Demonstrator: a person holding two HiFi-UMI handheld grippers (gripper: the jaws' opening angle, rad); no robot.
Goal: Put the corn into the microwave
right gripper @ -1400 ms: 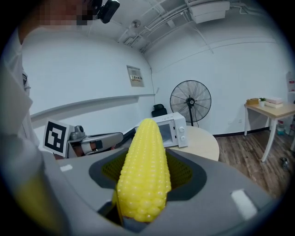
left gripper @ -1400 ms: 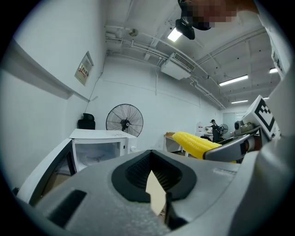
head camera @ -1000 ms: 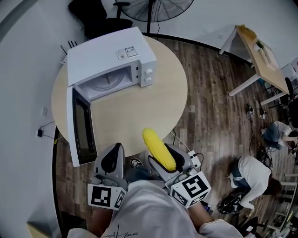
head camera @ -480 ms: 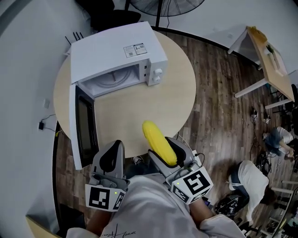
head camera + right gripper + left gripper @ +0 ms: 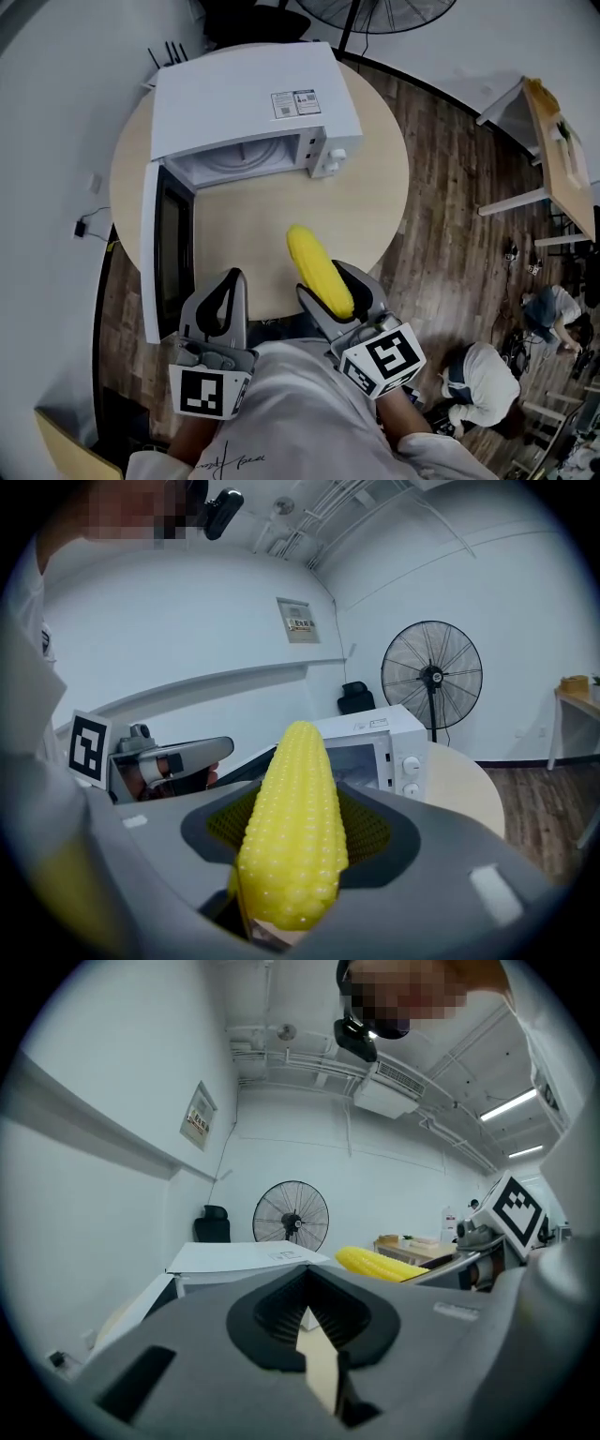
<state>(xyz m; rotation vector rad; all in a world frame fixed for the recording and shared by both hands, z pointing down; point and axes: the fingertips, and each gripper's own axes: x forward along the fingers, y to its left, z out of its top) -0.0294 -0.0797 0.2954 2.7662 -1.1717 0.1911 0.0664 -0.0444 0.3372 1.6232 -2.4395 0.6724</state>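
I count one corn [image 5: 320,273], one microwave [image 5: 253,103], one round table [image 5: 375,206], one fan [image 5: 375,13], one desk [image 5: 555,155], two people [image 5: 480,382] [image 5: 553,307] and two grippers: left gripper [image 5: 232,278] and right gripper [image 5: 326,283].

Dark wood-plank floor [image 5: 441,234], white wall [image 5: 187,630], round pale wooden table [image 5: 366,216], black pedestal fan [image 5: 431,675], light wooden desk [image 5: 558,159].

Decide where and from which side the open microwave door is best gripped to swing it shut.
Grip the microwave door at its free end, nearest the person, farthest from the hinge. It stands upright as a thin panel, so jaws opened across its thickness, coming from above, should fit. The left gripper is empty and closest; the right gripper holds the corn.
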